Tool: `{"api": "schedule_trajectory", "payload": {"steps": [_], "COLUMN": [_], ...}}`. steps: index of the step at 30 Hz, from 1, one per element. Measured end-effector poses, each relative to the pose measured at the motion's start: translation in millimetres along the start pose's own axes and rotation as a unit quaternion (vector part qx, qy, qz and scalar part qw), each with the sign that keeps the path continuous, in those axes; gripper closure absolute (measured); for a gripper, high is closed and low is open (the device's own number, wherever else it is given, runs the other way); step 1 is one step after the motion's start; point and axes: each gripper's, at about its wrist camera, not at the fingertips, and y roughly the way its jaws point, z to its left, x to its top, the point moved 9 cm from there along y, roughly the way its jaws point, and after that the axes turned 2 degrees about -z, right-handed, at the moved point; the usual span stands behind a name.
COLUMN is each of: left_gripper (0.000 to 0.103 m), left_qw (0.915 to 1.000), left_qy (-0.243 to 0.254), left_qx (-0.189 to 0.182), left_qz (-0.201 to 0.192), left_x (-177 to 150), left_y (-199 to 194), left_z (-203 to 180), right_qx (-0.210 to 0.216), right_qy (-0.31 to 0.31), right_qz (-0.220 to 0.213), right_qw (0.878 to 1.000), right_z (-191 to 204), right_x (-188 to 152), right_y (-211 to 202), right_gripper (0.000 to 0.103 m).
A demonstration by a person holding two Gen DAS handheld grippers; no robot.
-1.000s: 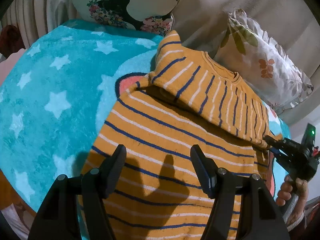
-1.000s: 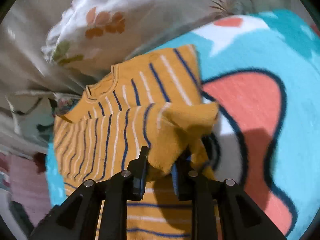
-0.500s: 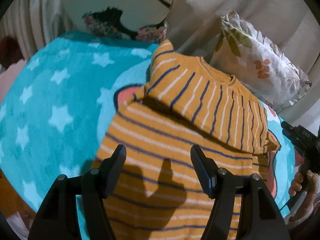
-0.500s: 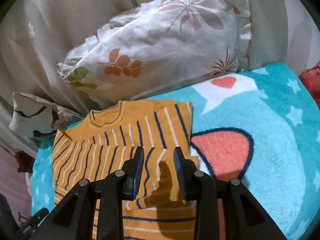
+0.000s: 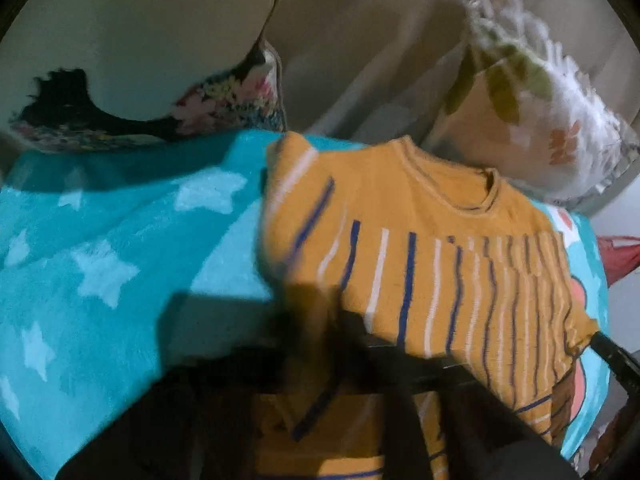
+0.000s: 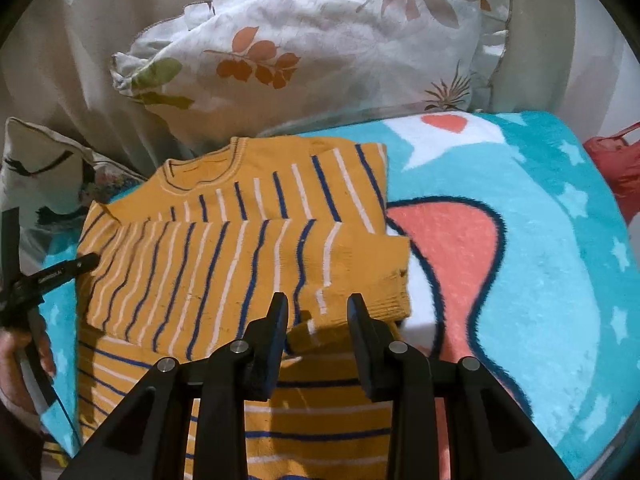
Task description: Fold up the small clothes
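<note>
Sleeve-fold step on the sweater (image 6: pixel 248 240), mid-task. It lay flat on the blanket (image 6: pixel 540 240) on the bed, neck away from me, right under and ahead of both claws. Both sleeves already lay folded across the chest, with the hem end nearest me not yet folded up.

My left claw (image 5: pixel 320 344) was blurred in its own view. The fingers read as dark smears pressed together on the sweater's left edge, with yellow fabric bunched right at them. I called it clamped on the sweater, though the blur keeps that from being certain. In the right view its tip (image 6: pixel 86 262) sat at the far left edge of the cloth, my hand (image 6: pixel 16 364) behind it.

My right claw (image 6: pixel 318 316) hung just above the folded sleeve cuff, fingers (image 6: pixel 276 320) partly apart, nothing between them, not touching the cloth.

Next move, as I judged it: the left sets or pulls its edge inward to tidy the fold, then both claws go for the hem corners nearest me and carry them up toward the neck. That needs a thin pinch on one layer only, and even travel on both sides so the fold stays square.

Sweater: soft knit, mustard yellow, thin navy and white stripes, ribbed cuff and round ribbed collar. Limp, and it will drape and drag. Blanket: fuzzy teal fleece with pale stars and a coral patch outlined in black. A leaf-print frilly pillow (image 6: pixel 320 40) lay beyond the collar.
</note>
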Motion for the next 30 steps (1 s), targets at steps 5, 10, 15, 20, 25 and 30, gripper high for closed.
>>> {"api": "schedule_trajectory", "payload": {"steps": [5, 10, 15, 20, 25, 30], "left_gripper": [0.095, 0.082, 0.068, 0.06, 0.05, 0.031], "left_qw": [1.0, 0.9999, 0.999, 0.9993, 0.999, 0.9969], "left_qy": [-0.008, -0.004, -0.045, -0.033, -0.015, 0.007], "left_qx": [0.002, 0.007, -0.006, 0.015, 0.029, 0.036], "left_qz": [-0.003, 0.007, 0.0, -0.011, -0.029, -0.07], "left_x": [7, 4, 1, -10, -21, -25], "left_y": [-2, 5, -2, -27, -65, -116], "left_z": [34, 54, 82, 92, 84, 61], "right_qx": [-0.012, 0.0, 0.004, -0.033, -0.071, -0.082], "right_qy": [0.008, 0.016, 0.039, 0.067, 0.079, 0.069], "right_qz": [-0.009, 0.0, 0.053, 0.048, 0.033, 0.015], "right_qw": [1.0, 1.0, 0.998, 0.996, 0.994, 0.994], "right_z": [15, 47, 54, 20, 9, 25], "right_x": [16, 29, 14, 18, 21, 11], "right_y": [4, 30, 70, 70, 47, 14], "right_gripper": [0.07, 0.07, 0.07, 0.072, 0.069, 0.061]}}
